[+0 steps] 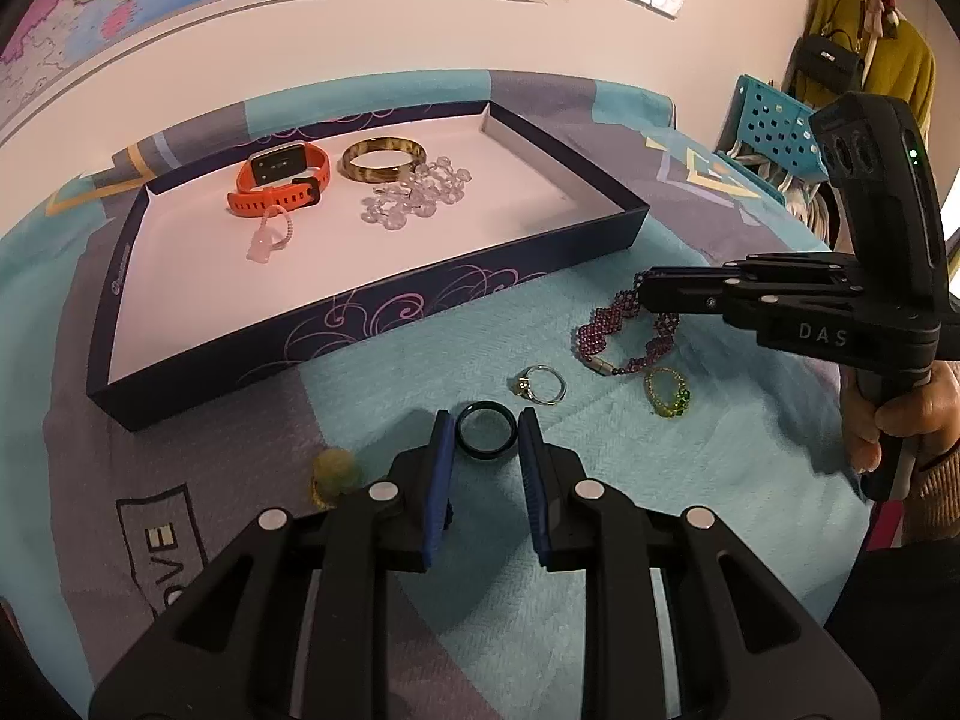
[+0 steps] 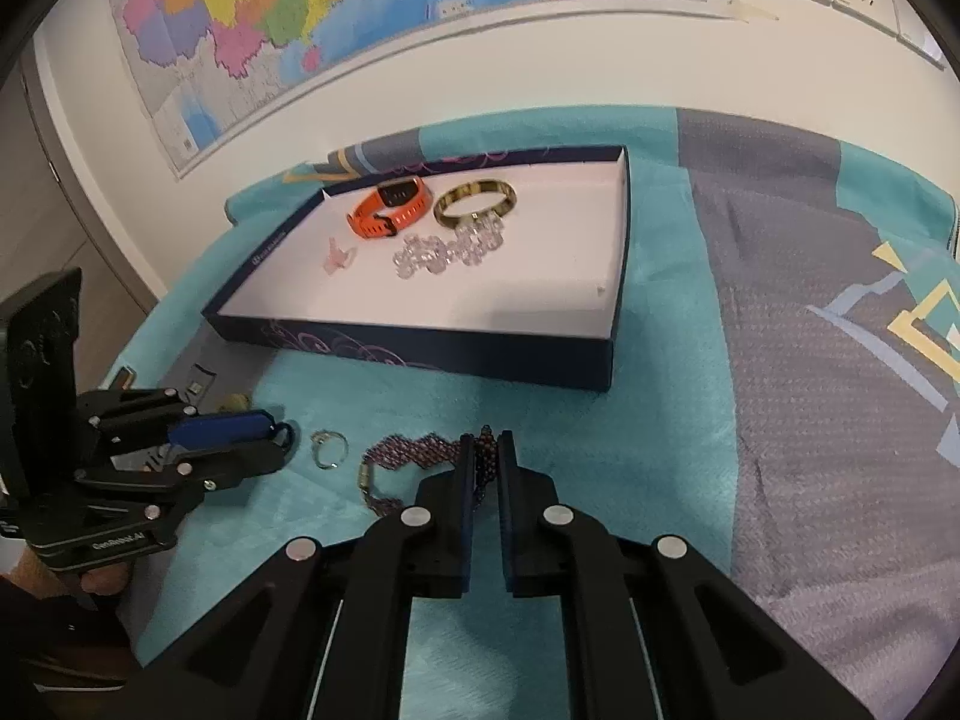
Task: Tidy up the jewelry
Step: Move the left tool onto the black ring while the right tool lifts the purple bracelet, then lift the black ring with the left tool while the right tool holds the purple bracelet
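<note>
A dark blue tray [image 1: 420, 312] with a white floor holds an orange watch [image 1: 279, 180], an amber bangle [image 1: 384, 160], a clear bead bracelet [image 1: 414, 195] and a small pink ring [image 1: 270, 237]. My left gripper [image 1: 486, 435] has its blue pads on either side of a dark ring [image 1: 486, 433] lying on the cloth, touching or nearly touching it. My right gripper [image 2: 486, 450] is shut on the purple beaded bracelet [image 2: 408, 456]. A silver ring [image 1: 543, 385] and a green bead ring [image 1: 667, 393] lie between them.
A teal and grey cloth [image 1: 600, 510] covers the table. A small yellowish fuzzy object [image 1: 333, 474] lies left of my left gripper. The tray's right half [image 2: 540, 276] is bare. A wall with a map stands behind; a teal basket [image 1: 774, 126] is at the far right.
</note>
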`<action>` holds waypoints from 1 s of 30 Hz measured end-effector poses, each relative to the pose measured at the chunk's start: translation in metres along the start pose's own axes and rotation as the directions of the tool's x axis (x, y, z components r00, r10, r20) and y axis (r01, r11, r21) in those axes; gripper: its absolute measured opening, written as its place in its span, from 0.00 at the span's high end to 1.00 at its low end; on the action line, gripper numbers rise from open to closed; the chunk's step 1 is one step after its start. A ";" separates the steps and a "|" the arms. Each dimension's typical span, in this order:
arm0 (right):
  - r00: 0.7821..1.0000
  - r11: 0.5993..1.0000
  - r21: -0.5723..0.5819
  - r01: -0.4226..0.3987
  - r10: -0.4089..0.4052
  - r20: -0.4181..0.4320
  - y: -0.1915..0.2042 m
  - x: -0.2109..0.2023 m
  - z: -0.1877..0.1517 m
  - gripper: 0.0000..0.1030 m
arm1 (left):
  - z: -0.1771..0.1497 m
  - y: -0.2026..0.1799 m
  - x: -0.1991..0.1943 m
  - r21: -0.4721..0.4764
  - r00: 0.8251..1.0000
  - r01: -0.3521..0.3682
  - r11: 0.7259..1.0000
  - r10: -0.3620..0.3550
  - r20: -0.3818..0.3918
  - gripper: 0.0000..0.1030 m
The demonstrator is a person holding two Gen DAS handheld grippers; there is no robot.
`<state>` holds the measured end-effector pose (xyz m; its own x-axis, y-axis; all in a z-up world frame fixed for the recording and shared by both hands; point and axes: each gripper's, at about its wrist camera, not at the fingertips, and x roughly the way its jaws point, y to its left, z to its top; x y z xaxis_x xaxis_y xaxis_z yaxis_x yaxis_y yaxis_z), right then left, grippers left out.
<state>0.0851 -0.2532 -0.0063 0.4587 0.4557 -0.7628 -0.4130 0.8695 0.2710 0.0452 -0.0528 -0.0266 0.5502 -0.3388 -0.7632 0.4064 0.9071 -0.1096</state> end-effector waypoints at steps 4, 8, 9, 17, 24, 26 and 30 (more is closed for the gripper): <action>0.999 1.000 0.000 -0.026 0.026 0.033 0.004 -0.011 0.006 0.95 | -0.002 0.001 -0.006 -0.013 1.000 0.008 1.000 -0.008 0.016 0.78; 0.997 0.999 -0.021 -0.036 0.038 0.062 0.013 -0.021 0.013 0.95 | -0.002 0.001 -0.012 -0.015 1.000 -0.004 1.000 0.004 0.028 0.78; 0.997 0.999 -0.026 -0.039 0.041 0.067 0.015 -0.022 0.014 0.95 | -0.002 0.001 -0.014 -0.015 0.999 -0.008 1.000 0.009 0.034 0.78; 0.995 0.998 -0.045 -0.051 0.055 0.086 0.024 -0.029 0.020 0.95 | -0.001 -0.001 -0.027 -0.020 0.998 -0.019 1.000 0.021 0.065 0.78; 0.994 0.997 -0.052 -0.059 0.063 0.093 0.030 -0.030 0.022 0.95 | -0.001 -0.001 -0.033 -0.027 0.996 -0.030 0.999 0.032 0.078 0.78; 0.993 0.997 -0.053 -0.060 0.065 0.095 0.031 -0.030 0.022 0.95 | -0.001 0.000 -0.034 -0.030 0.996 -0.031 0.999 0.034 0.081 0.78; 0.993 0.996 -0.057 -0.064 0.069 0.097 0.034 -0.031 0.023 0.95 | -0.002 0.002 -0.037 -0.040 0.995 -0.033 0.999 0.036 0.088 0.78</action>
<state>0.0750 -0.2335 0.0398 0.5032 0.5311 -0.6817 -0.4854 0.8264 0.2854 0.0243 -0.0375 -0.0002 0.6269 -0.3262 -0.7075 0.3586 0.9270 -0.1096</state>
